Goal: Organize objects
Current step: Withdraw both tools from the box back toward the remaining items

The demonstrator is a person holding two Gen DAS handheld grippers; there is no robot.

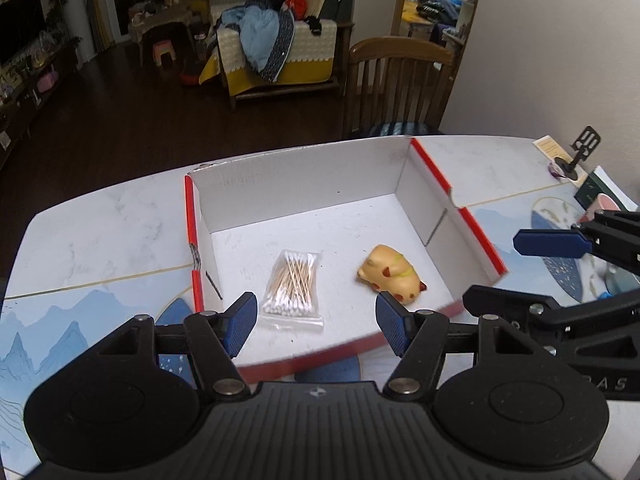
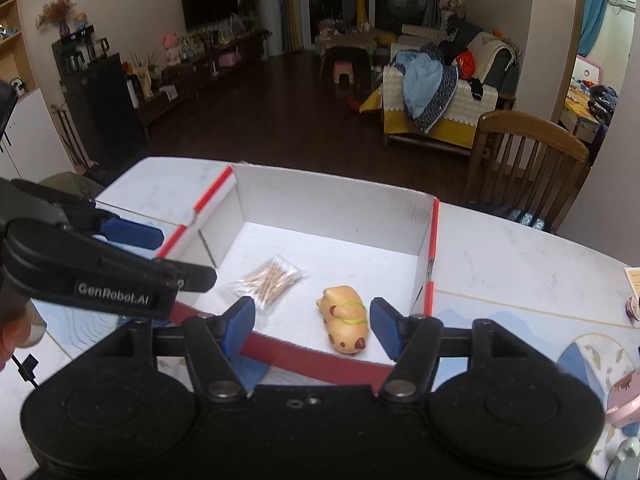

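Both grippers empty, jaws spread, at the near rim of the box [image 1: 404, 176].

Your left gripper [image 1: 316, 322] hovers over the near red edge, blue pads wide apart, nothing between them. Your right gripper [image 2: 312, 326] sits likewise at that edge, pads spread (the toy shows between them but lies beyond, untouched). Inside, on the white floor: the swab bag [image 1: 294, 286] lies flat toward the near-left corner; the toy [image 1: 390, 274], a tan animal on its side, rests nearer the right wall. The two are apart. The box stands on the table [image 1: 100, 232].
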